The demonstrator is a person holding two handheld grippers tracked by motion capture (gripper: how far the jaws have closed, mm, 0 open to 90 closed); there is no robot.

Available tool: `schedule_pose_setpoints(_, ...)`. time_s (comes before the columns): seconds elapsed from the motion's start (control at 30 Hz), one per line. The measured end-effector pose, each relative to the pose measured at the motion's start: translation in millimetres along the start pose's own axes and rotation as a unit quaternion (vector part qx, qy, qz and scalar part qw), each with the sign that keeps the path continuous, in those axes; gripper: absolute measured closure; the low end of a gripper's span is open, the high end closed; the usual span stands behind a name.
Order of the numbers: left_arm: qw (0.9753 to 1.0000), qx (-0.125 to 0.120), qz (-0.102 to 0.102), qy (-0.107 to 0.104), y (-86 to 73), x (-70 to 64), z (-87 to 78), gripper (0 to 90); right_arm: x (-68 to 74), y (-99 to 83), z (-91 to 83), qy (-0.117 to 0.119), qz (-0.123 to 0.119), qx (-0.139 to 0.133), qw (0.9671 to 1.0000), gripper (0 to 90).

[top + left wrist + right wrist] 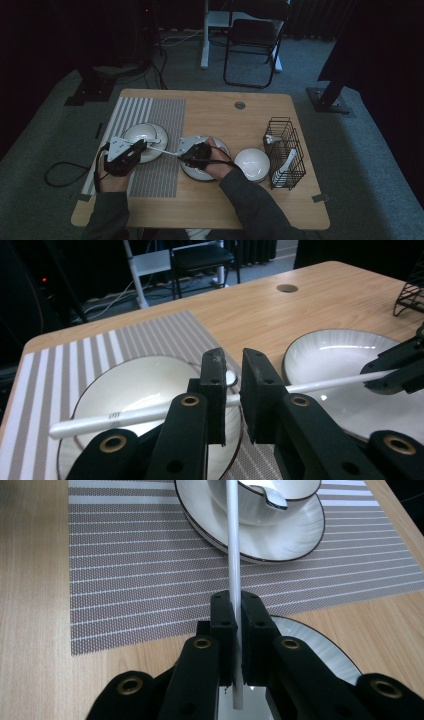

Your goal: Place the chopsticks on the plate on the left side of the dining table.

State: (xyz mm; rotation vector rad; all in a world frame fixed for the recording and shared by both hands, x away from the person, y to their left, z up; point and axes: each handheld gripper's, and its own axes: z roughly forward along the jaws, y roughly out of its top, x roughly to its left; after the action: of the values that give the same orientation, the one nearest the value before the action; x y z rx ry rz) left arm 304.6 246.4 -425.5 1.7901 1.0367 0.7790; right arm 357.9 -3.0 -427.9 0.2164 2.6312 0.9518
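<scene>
A thin white chopstick (pixel 162 150) hangs level between my two grippers, over the edge of the striped placemat (pixel 160 120). My right gripper (pixel 184 156) is shut on its near end, above a white plate (pixel 220 146); in the right gripper view the chopstick (pixel 233 540) runs straight out from between the jaws of that gripper (pixel 235 605) toward a white bowl (pixel 250 505) on a dark-rimmed plate (pixel 295 530). My left gripper (pixel 232 365) hovers over that bowl (pixel 125 390), jaws a narrow gap apart, with the chopstick (pixel 135 415) passing crosswise beyond them.
A spoon (pixel 272 499) lies in the bowl on the mat. Right of the bare plate stands a second white bowl (pixel 252 164), then a black wire basket (pixel 285 127) holding white spoons. A folding chair (pixel 252 35) is beyond the table's far edge.
</scene>
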Motion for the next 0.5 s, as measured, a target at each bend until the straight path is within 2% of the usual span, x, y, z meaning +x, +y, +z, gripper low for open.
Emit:
schedule_pose_setpoints(0.2,0.9996,0.009,-0.009,0.027,-10.2,9.5,-8.4,81.5,0.9,2.9,8.0,0.007,-0.002,0.002,1.0000,86.4)
schedule_pose_setpoints(0.33,0.9992,0.016,-0.018,0.033,-19.6,15.0,-12.3,81.5,2.6,6.3,13.8,0.012,-0.001,0.005,0.9999,86.4)
schedule_pose_setpoints(0.5,0.9987,0.025,-0.028,0.033,-31.3,18.6,-12.3,81.5,5.5,14.0,22.7,0.016,-0.013,0.007,0.9998,86.4)
